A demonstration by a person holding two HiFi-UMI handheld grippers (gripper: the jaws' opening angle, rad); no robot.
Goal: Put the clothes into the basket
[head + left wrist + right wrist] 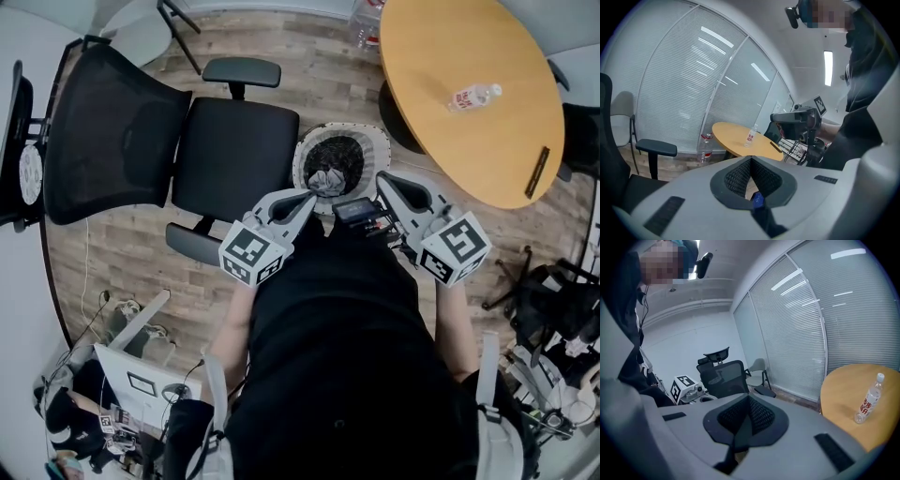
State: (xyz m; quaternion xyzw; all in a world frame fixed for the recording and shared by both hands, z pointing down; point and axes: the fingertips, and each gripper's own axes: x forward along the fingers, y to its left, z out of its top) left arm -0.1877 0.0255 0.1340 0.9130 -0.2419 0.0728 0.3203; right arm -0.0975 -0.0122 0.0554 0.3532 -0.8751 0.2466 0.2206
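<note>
Clothes (327,178) lay in the basket (300,161), at twelve o'clock from both grippers. We found the fingers of the left gripper (307,198) and right gripper (382,180) fully closed, holding nothing. We judged the task done.

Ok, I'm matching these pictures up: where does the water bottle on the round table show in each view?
Head view: water bottle at upper right, on the round table.
Left gripper view: bottle near the centre, on the table.
Right gripper view: bottle at the far right, on the table.
Shared landmark: the round table, seen in all three views.
</note>
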